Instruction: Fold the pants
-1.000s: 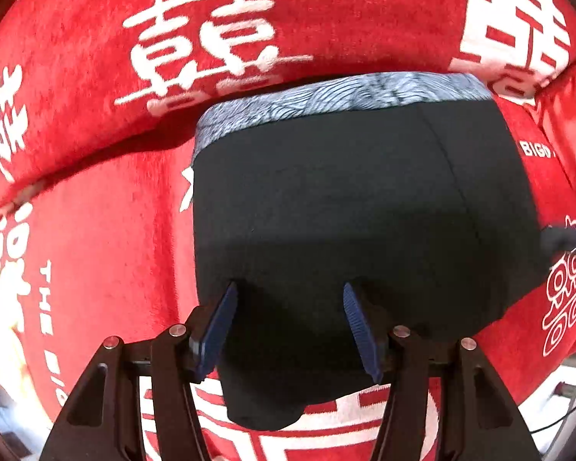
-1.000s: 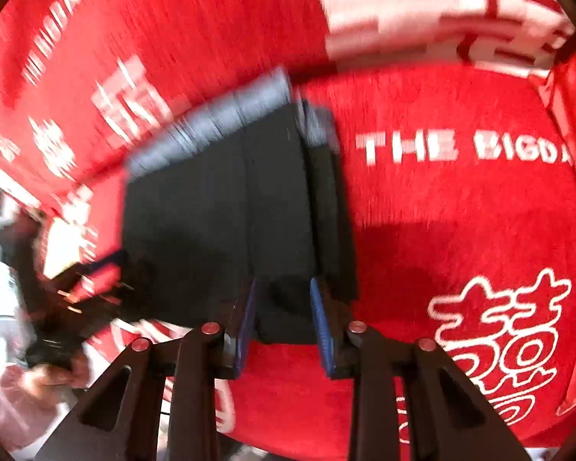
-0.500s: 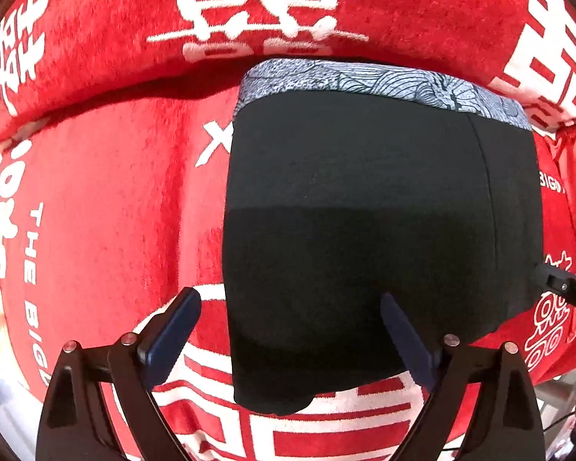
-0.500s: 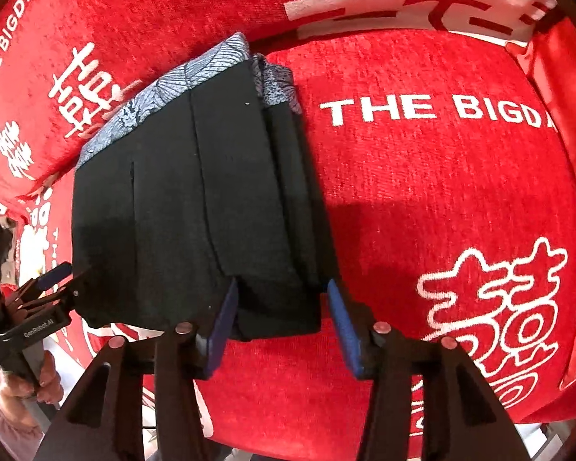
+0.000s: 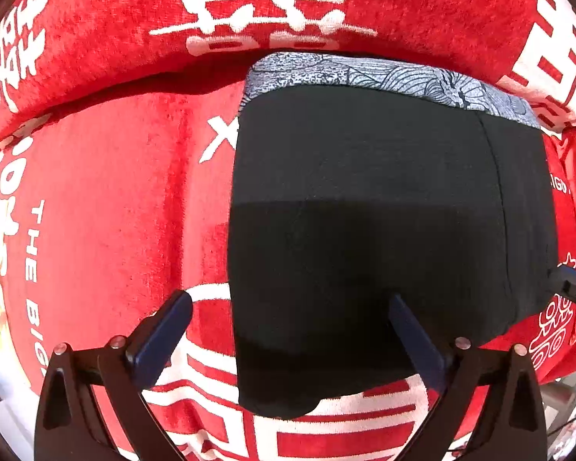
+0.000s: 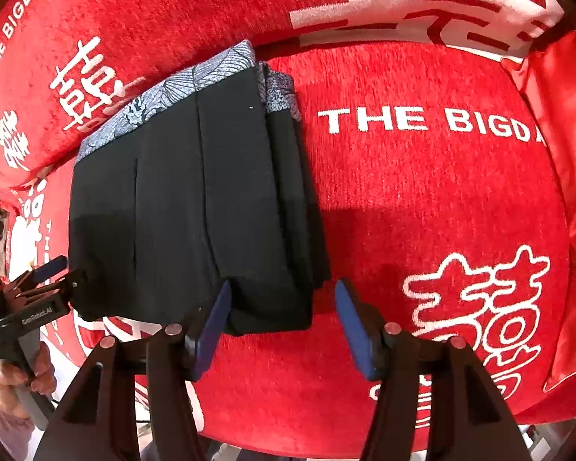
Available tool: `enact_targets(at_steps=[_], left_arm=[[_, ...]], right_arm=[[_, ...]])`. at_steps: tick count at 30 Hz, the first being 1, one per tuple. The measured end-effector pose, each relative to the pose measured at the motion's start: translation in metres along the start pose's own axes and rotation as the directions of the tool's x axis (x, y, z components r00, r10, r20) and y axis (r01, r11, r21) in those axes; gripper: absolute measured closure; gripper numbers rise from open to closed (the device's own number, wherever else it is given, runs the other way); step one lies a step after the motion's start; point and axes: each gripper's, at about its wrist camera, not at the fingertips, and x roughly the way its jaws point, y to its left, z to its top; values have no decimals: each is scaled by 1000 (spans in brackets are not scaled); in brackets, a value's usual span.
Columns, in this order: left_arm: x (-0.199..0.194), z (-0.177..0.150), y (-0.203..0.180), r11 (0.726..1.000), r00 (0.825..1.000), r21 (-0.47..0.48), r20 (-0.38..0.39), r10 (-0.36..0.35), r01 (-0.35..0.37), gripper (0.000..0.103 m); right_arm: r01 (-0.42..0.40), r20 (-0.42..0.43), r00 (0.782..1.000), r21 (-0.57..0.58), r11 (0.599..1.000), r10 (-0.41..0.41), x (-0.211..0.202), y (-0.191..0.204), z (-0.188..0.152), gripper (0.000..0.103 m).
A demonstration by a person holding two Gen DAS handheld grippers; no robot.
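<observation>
The black pants (image 5: 384, 230) lie folded into a compact rectangle on the red seat cushion, with the grey patterned waistband (image 5: 384, 75) at the far edge. In the right wrist view the pants (image 6: 196, 199) show stacked layers along their right side. My left gripper (image 5: 288, 319) is open and empty, its jaws straddling the near left corner above the fabric. My right gripper (image 6: 282, 311) is open and empty at the near right corner. The left gripper also shows in the right wrist view (image 6: 46, 276), and the right gripper's tip shows in the left wrist view (image 5: 572, 288).
The red cushion (image 6: 422, 199) with white characters and "THE BIGDA" lettering lies under the pants. A red backrest (image 5: 268, 11) rises behind the waistband. A red satin pillow (image 6: 568, 153) stands at the right. The cushion's front edge is close below both grippers.
Both grippers opened wider and let go of the pants' near edge, then drew back a little. The folded pants stay flat on the cushion.
</observation>
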Motion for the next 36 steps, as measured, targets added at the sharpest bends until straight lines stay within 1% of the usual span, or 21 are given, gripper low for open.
enact_targets(at_steps=[3, 8, 11, 13, 17, 18, 20, 21, 22, 25, 27, 29, 31, 32, 34, 35, 36], left_arm=[[1, 0, 2, 1000, 1000, -15, -7, -12, 12, 1], [6, 2, 3, 1000, 1000, -10, -15, -21, 21, 1], [11, 5, 8, 998, 998, -29, -35, -51, 50, 1], [15, 7, 12, 995, 995, -45, -48, -86, 84, 1], [24, 11, 22, 986, 986, -86, -74, -152, 145, 1], [22, 14, 24, 983, 984, -90, -70, -165, 159, 1], [16, 17, 28, 984, 985, -68, -23, -169, 167, 1], [10, 21, 30, 984, 985, -42, 12, -173, 173, 1], [6, 25, 32, 982, 982, -21, 34, -188, 188, 1], [9, 40, 38, 972, 971, 2, 44, -236, 237, 1], [18, 50, 38, 959, 958, 16, 19, -285, 284, 1], [28, 57, 41, 952, 953, 30, 5, -304, 303, 1], [33, 60, 45, 940, 941, 38, 4, -339, 339, 1], [36, 62, 47, 930, 931, 34, 1, -366, 366, 1], [48, 66, 56, 905, 905, 14, -17, -425, 425, 1], [56, 68, 60, 898, 897, 4, -32, -440, 440, 1], [56, 67, 56, 898, 898, 5, -40, -439, 440, 1]], right_arm=[[-6, -4, 1000, -3, 1000, 6, 0, -1, 1, 40], [-15, 12, 1000, -1, 1000, 15, -2, -3, 5, 33], [-41, 35, 998, -15, 999, 42, -6, -3, 10, 27], [-62, 47, 997, -25, 998, 63, -7, -5, 15, 24], [-111, 50, 992, -22, 994, 112, -4, -13, 22, 24], [-127, 47, 991, -22, 992, 128, -2, -15, 23, 24], [-165, 36, 986, -27, 986, 166, 3, -19, 26, 23], [-185, 25, 982, -33, 982, 186, 6, -21, 28, 23], [-206, 17, 978, -41, 978, 207, 8, -23, 30, 23], [-265, -16, 964, -49, 963, 265, 20, -30, 36, 22], [-318, -41, 948, -37, 947, 316, 30, -36, 42, 22], [-373, -55, 927, -12, 928, 372, 37, -42, 48, 22], [-461, -70, 885, 6, 888, 460, 42, -46, 52, 22], [-489, -80, 869, 6, 872, 488, 46, -48, 54, 21], [-516, -88, 853, 9, 857, 514, 55, -55, 53, 21], [-538, -98, 838, 21, 843, 537, 62, -60, 52, 21], [-566, -97, 819, 28, 824, 566, 65, -63, 51, 21]])
